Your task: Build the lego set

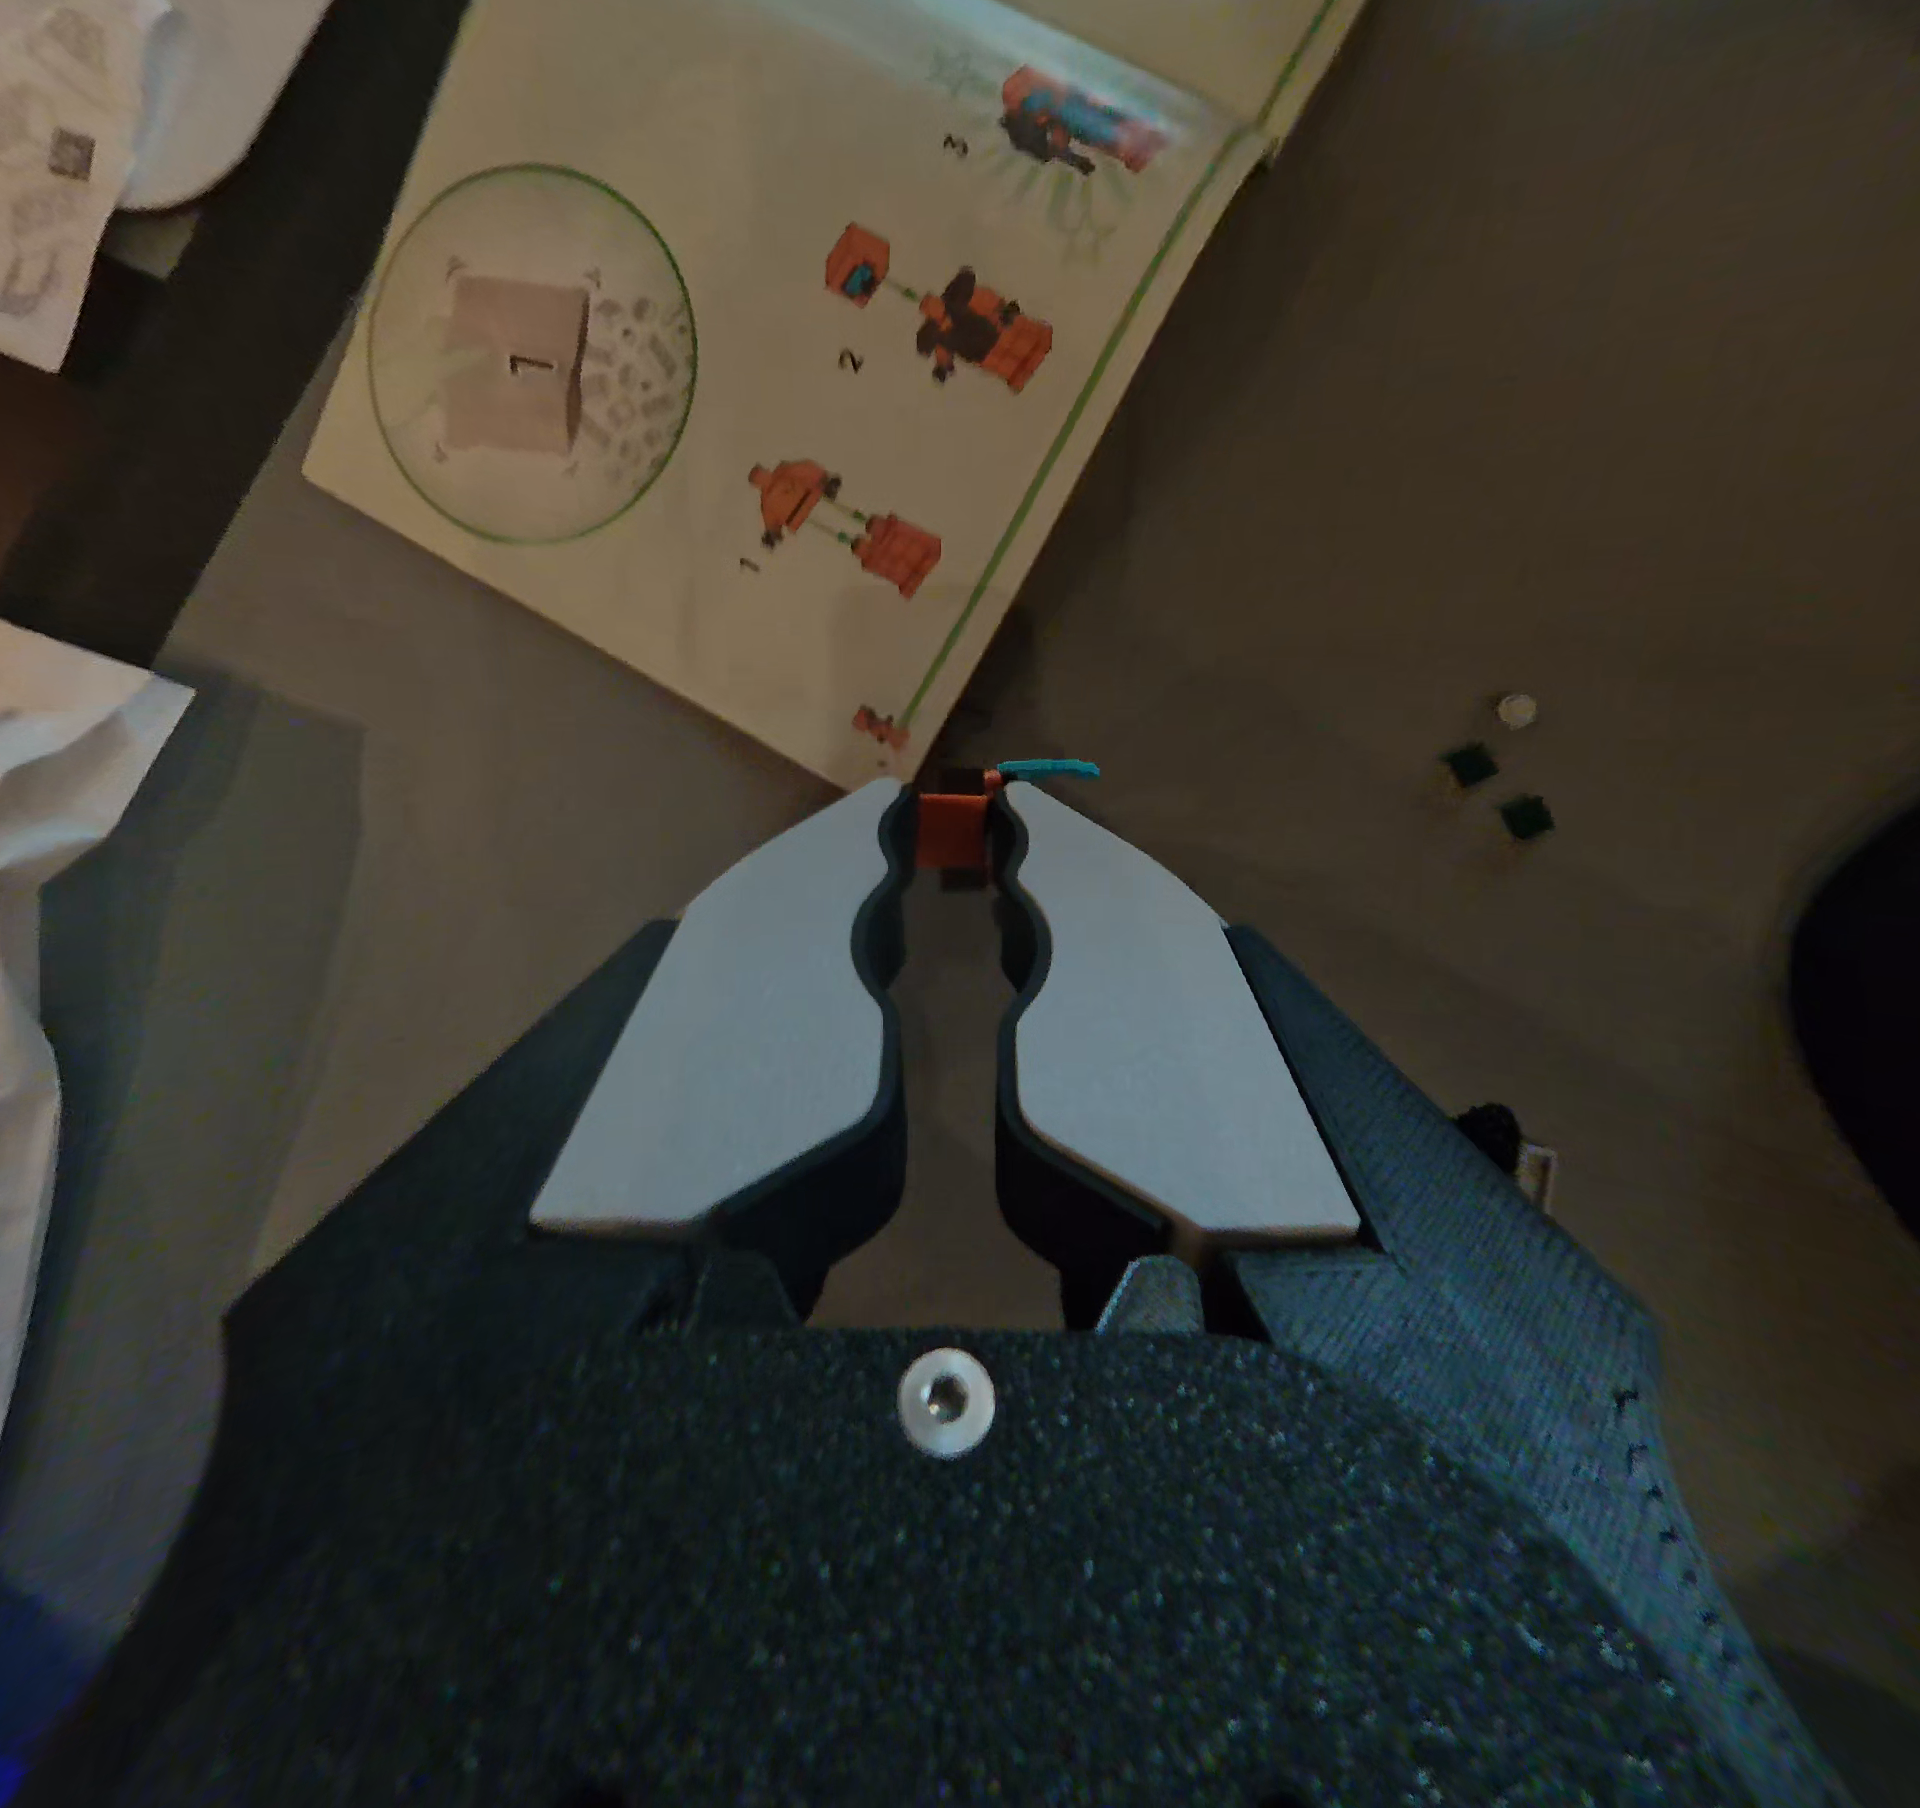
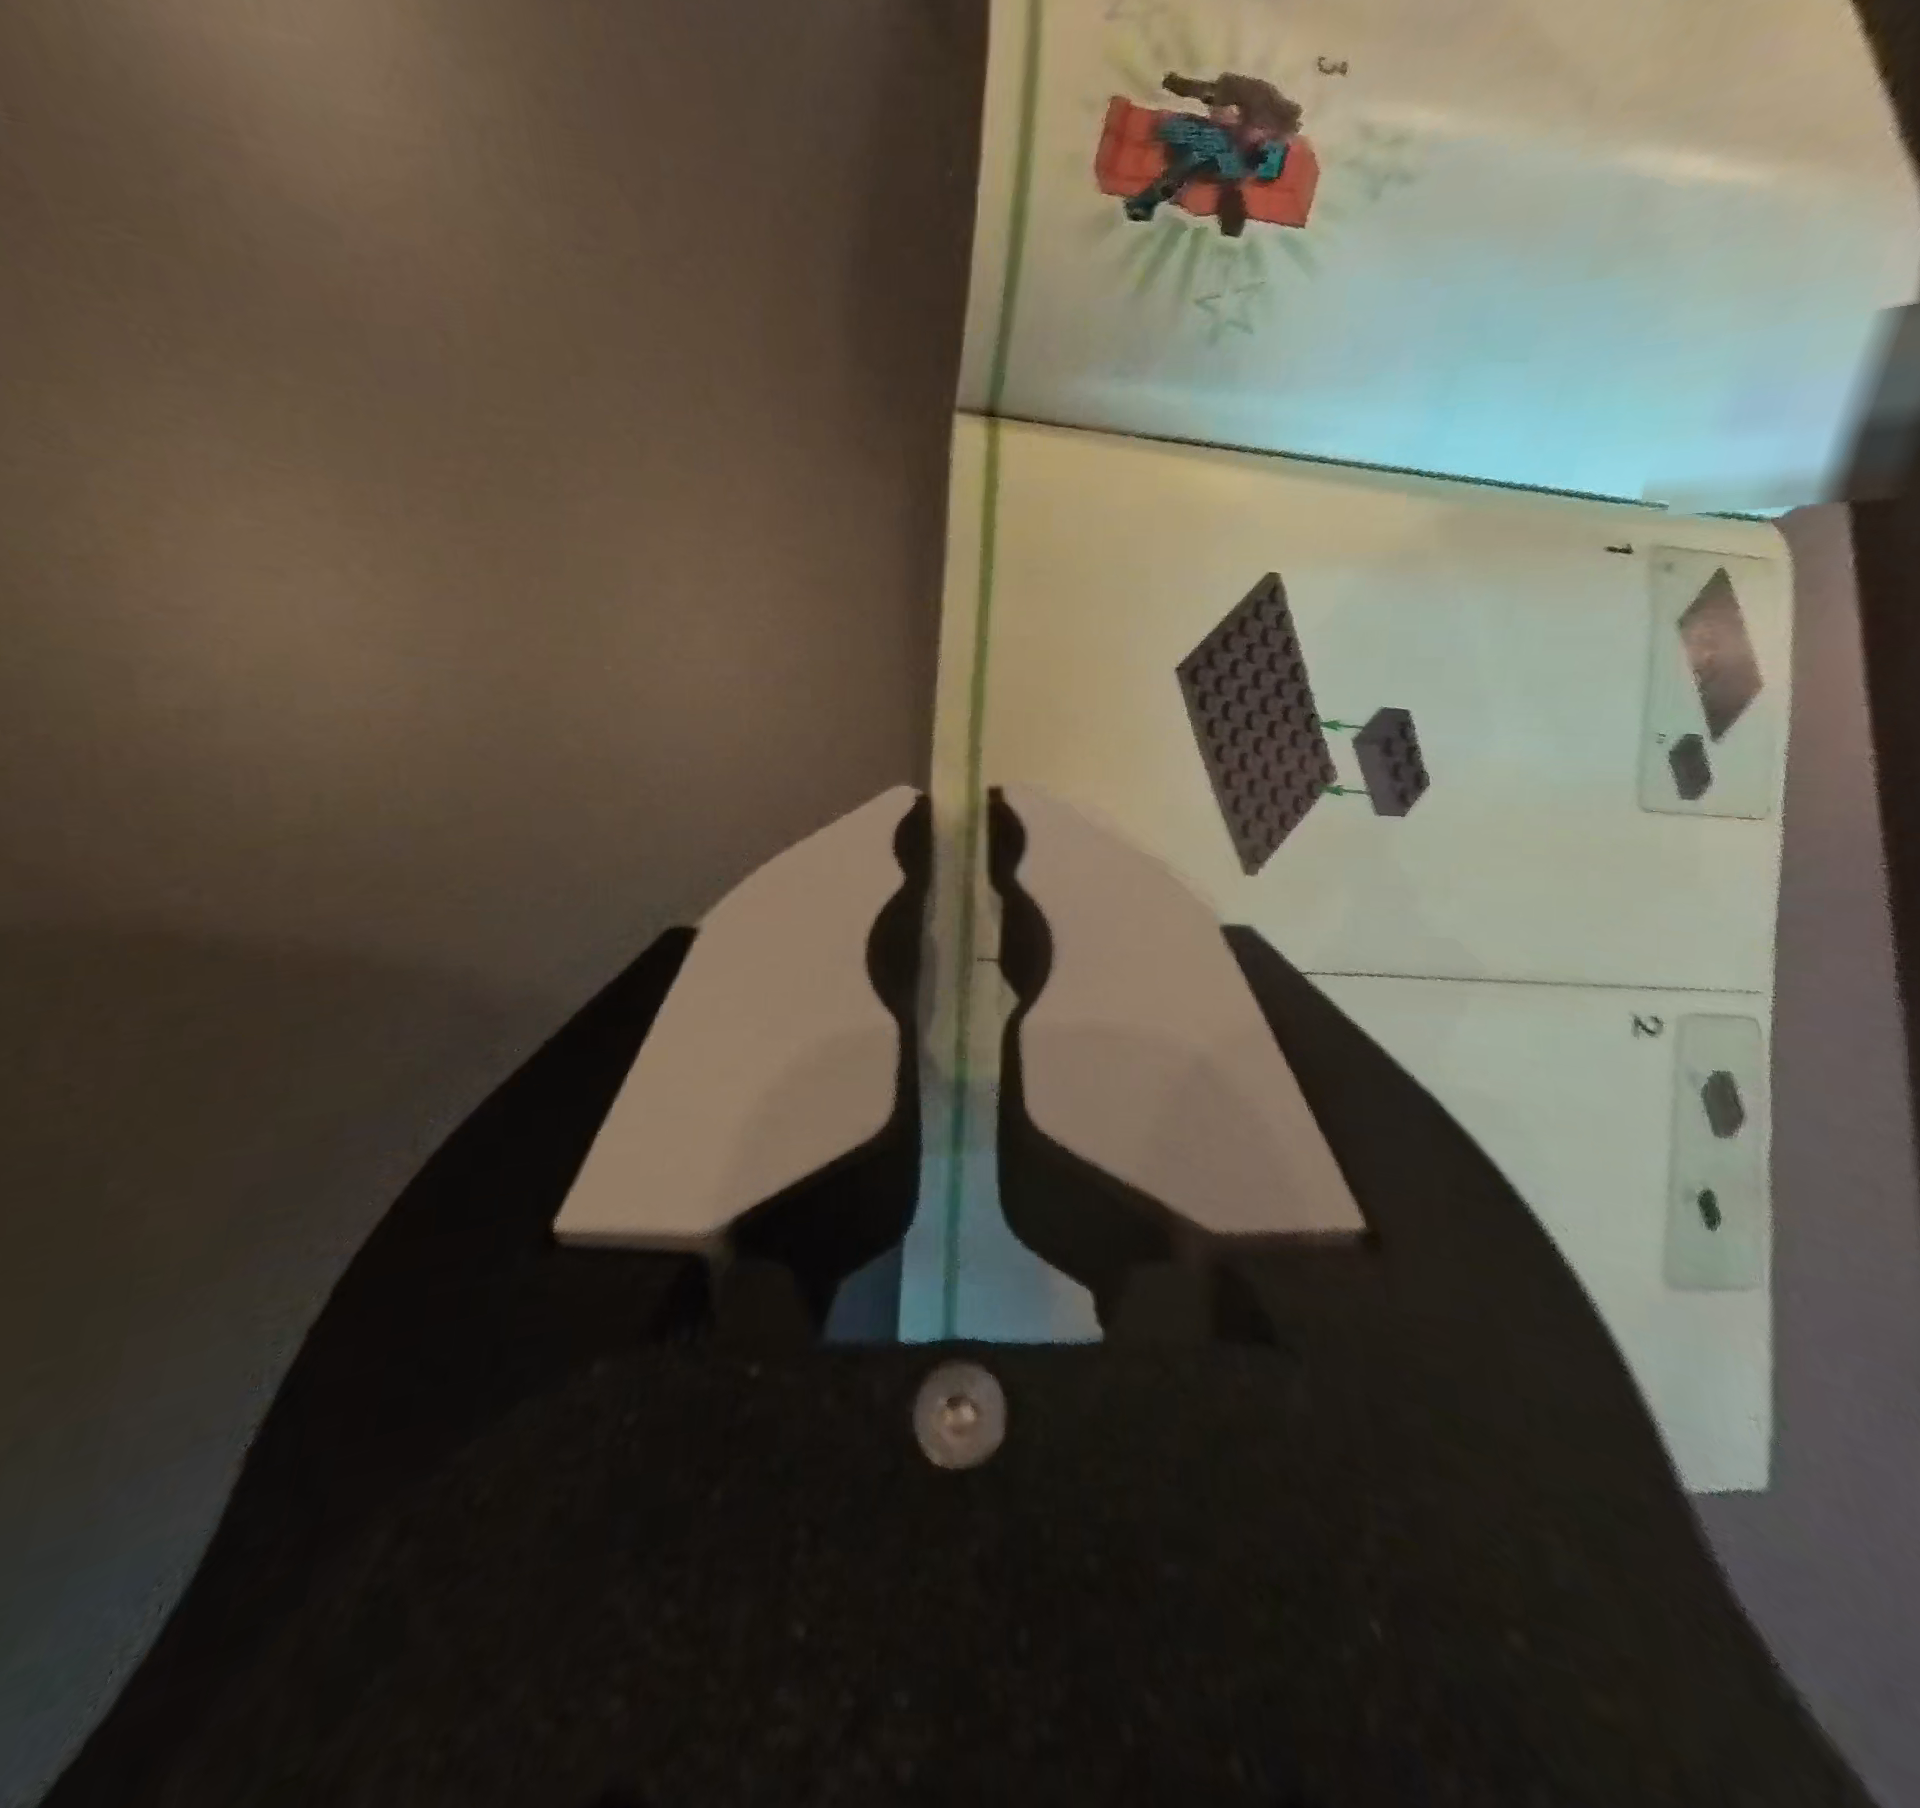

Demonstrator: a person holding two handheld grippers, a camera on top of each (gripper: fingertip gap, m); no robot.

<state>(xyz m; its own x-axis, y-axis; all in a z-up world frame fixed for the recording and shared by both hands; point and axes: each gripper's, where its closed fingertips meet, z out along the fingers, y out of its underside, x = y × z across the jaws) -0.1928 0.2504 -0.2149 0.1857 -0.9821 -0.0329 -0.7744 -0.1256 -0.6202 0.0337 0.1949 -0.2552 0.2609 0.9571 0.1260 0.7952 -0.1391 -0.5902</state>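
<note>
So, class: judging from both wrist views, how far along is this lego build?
Early. Done: a small orange figure appears assembled, a teal piece at its side. In hand: the left gripper is shut on it; the right gripper, nearly closed, holds nothing above the instruction booklet. Left: the booklet's grey baseplate steps; two dark green pieces and a white stud lie loose.

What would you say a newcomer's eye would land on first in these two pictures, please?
Probably the small orange and black minifigure with a teal piece at its top, pinched at the tips of the left claw. Just beyond it, the open instruction booklet lies pale on the grey table. In the right wrist view, the right claw hangs nearly closed and empty over that booklet's green-lined edge.
</note>
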